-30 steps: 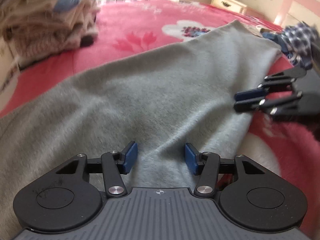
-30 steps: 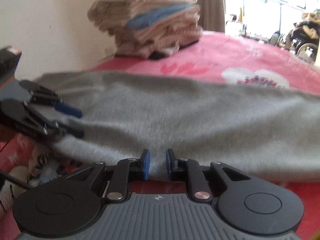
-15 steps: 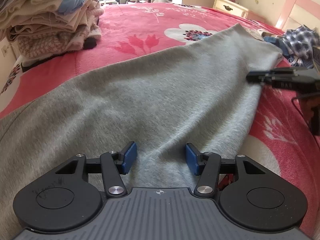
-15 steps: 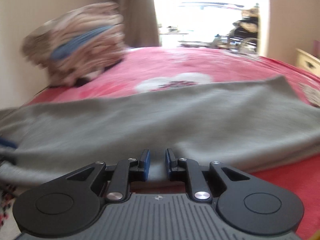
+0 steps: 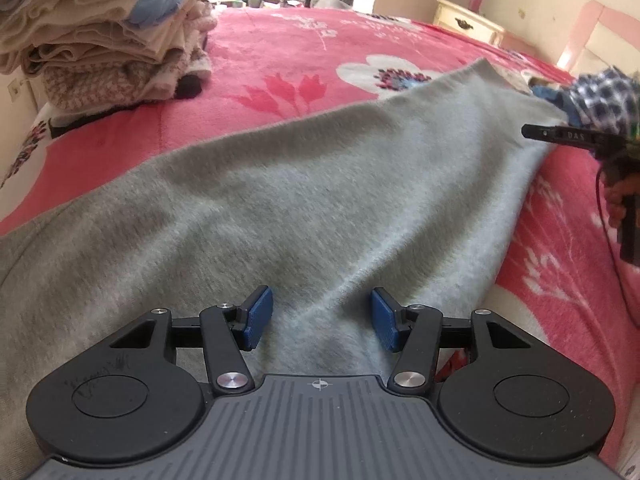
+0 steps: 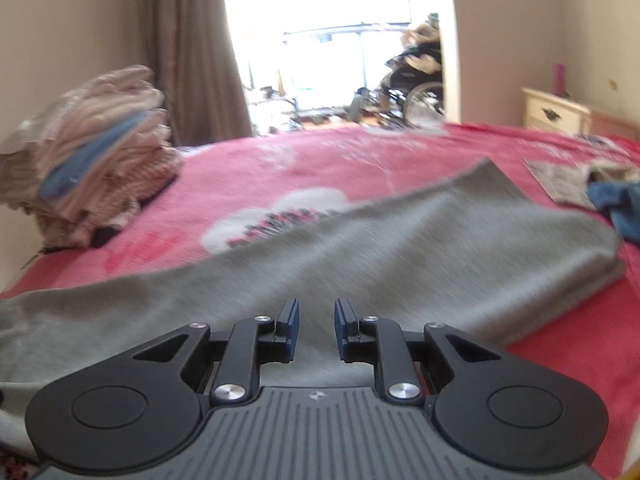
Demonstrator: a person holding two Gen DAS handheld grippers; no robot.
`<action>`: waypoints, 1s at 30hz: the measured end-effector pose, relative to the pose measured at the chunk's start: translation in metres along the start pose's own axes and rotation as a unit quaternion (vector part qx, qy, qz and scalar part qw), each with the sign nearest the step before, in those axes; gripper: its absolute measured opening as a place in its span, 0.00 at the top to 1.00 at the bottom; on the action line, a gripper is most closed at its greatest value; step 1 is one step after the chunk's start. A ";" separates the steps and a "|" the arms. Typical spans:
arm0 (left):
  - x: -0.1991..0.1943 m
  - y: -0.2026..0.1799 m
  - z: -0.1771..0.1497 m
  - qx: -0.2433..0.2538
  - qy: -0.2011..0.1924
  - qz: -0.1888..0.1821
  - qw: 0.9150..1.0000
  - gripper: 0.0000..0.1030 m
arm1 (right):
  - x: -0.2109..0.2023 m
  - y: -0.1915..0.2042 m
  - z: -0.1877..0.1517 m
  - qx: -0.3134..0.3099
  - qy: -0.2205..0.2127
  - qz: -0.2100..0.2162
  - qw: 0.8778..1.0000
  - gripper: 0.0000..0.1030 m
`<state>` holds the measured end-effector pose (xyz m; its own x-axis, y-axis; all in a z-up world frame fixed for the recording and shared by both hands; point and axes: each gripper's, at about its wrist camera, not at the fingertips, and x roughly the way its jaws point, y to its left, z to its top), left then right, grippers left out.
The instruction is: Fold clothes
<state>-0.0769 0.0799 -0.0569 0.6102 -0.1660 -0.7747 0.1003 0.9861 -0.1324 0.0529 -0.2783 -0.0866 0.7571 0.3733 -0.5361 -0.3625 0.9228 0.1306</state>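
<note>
Lying across the red floral blanket [image 5: 304,44], the long grey fleece garment [image 5: 320,184] wants level lifting; left gripper [image 5: 318,318] spread over it, right gripper [image 6: 316,332] narrowly parted, having just opened, both empty.

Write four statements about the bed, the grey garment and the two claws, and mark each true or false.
1. The grey garment lies spread on a red flowered blanket. True.
2. The left claw is clamped shut on a checked shirt. False: its jaws stand apart over grey cloth, pinching nothing.
3. A stack of folded clothes sits on the bed. True.
4. The right claw holds a blue towel. False: nothing sits between its jaws.
</note>
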 end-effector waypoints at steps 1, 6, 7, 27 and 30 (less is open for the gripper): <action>-0.003 0.001 0.001 -0.004 -0.004 0.000 1.000 0.48 | -0.001 0.006 0.003 -0.009 -0.003 0.008 1.000 0.80; -0.025 0.011 0.004 -0.036 -0.018 -0.002 0.999 0.48 | -0.005 0.039 0.016 -0.047 -0.011 0.053 0.997 0.79; -0.029 0.014 0.004 -0.045 -0.018 -0.003 0.999 0.47 | -0.006 0.046 0.018 -0.053 -0.012 0.062 0.997 0.78; -0.095 0.055 -0.063 -0.166 0.010 0.027 0.986 0.47 | -0.016 0.247 0.052 -0.338 0.036 0.343 0.876 0.70; -0.110 0.066 -0.081 -0.189 0.016 0.047 0.981 0.47 | -0.022 0.293 0.045 -0.399 0.061 0.396 0.825 0.68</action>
<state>-0.2011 0.1628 -0.0299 0.5765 -0.0809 -0.8131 -0.2579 0.9262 -0.2750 -0.0456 -0.0123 0.0007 0.0689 0.7719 -0.6320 -0.9962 0.0192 -0.0851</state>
